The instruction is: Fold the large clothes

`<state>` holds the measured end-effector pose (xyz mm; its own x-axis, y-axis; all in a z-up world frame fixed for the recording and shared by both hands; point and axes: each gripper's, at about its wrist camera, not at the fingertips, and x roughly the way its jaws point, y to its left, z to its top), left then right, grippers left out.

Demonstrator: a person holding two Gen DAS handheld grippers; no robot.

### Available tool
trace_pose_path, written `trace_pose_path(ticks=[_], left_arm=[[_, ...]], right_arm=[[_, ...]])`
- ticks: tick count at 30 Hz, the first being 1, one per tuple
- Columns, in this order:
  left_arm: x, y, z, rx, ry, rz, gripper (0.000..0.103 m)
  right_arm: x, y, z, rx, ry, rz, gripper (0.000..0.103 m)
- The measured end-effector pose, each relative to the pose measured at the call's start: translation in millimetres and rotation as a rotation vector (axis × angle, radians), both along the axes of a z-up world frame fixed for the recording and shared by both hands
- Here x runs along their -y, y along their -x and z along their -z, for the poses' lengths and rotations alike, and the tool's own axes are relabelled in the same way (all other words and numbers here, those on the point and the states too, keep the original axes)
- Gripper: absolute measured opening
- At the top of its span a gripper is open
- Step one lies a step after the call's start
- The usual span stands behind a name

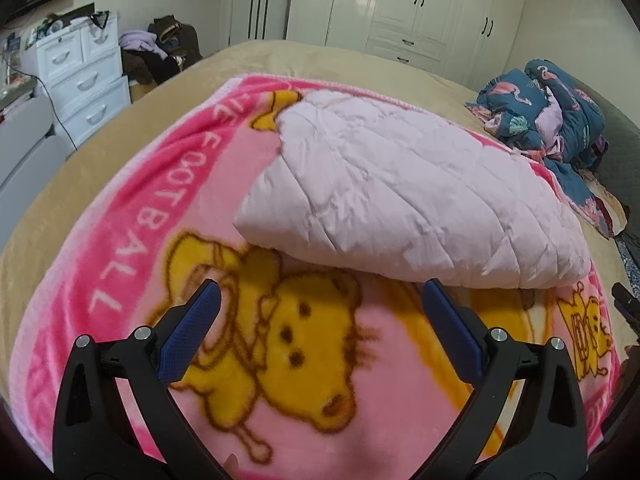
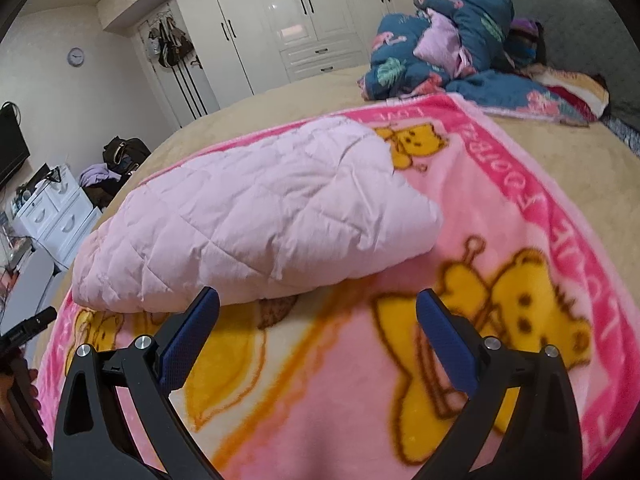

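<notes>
A pale pink quilted garment (image 1: 404, 192) lies folded into a thick bundle on a pink cartoon-bear blanket (image 1: 132, 248). My left gripper (image 1: 320, 292) hovers open just in front of the bundle's near edge, nothing between its blue pads. In the right wrist view the same folded garment (image 2: 256, 216) lies ahead and to the left on the blanket (image 2: 500, 208). My right gripper (image 2: 318, 298) is open and holds nothing, with its left fingertip close to the bundle's near edge. The tip of the right gripper (image 1: 626, 304) shows at the left wrist view's right edge.
The blanket covers a tan bed (image 1: 256, 60). A heap of dark blue flamingo-print bedding (image 1: 552, 120) sits at the far right corner. White drawers (image 1: 80, 76) and a clothes pile (image 1: 160, 52) stand left of the bed; white wardrobes (image 1: 400, 4) line the back wall.
</notes>
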<state>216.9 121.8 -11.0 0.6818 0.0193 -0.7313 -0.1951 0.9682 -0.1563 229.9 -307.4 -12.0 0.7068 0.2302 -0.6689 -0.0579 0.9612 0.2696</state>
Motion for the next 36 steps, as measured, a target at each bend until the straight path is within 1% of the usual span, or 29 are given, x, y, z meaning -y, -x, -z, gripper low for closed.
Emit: trace_pose_path(ticks=[5, 8, 10, 12, 14, 15, 17, 22, 25, 29, 36], left_arm=[[3, -11, 14, -0.024, 0.061, 0.008, 0.094], [6, -23, 20, -0.033, 0.085, 0.017, 0.094], [8, -33, 25, -0.041, 0.100, 0.021, 0.094], [8, -44, 28, -0.047, 0.136, 0.017, 0.094], [4, -54, 32, -0.054, 0.182, -0.004, 0.094], [3, -58, 33, -0.047, 0.189, -0.018, 0.094], [2, -65, 34, -0.039, 0.192, -0.034, 0.094], [-8, -81, 43, -0.053, 0.257, -0.078, 0.094], [-19, -89, 50, -0.052, 0.305, -0.118, 0.094], [-30, -96, 57, -0.041, 0.380, -0.170, 0.094], [-45, -111, 72, -0.041, 0.499, -0.260, 0.095]], right_arm=[[1, -11, 18, -0.045, -0.030, 0.029, 0.098], [6, -23, 31, -0.089, -0.083, 0.060, 0.098], [12, -32, 41, -0.118, -0.145, 0.094, 0.098], [17, -40, 49, -0.144, -0.201, 0.126, 0.098], [21, -48, 58, -0.167, -0.262, 0.150, 0.098], [23, -53, 62, -0.181, -0.296, 0.169, 0.098], [25, -61, 67, -0.192, -0.336, 0.185, 0.098], [30, -84, 77, -0.205, -0.416, 0.227, 0.098], [33, -94, 79, -0.201, -0.453, 0.247, 0.098], [35, -107, 80, -0.186, -0.461, 0.253, 0.098], [36, -128, 88, -0.209, -0.501, 0.269, 0.099]])
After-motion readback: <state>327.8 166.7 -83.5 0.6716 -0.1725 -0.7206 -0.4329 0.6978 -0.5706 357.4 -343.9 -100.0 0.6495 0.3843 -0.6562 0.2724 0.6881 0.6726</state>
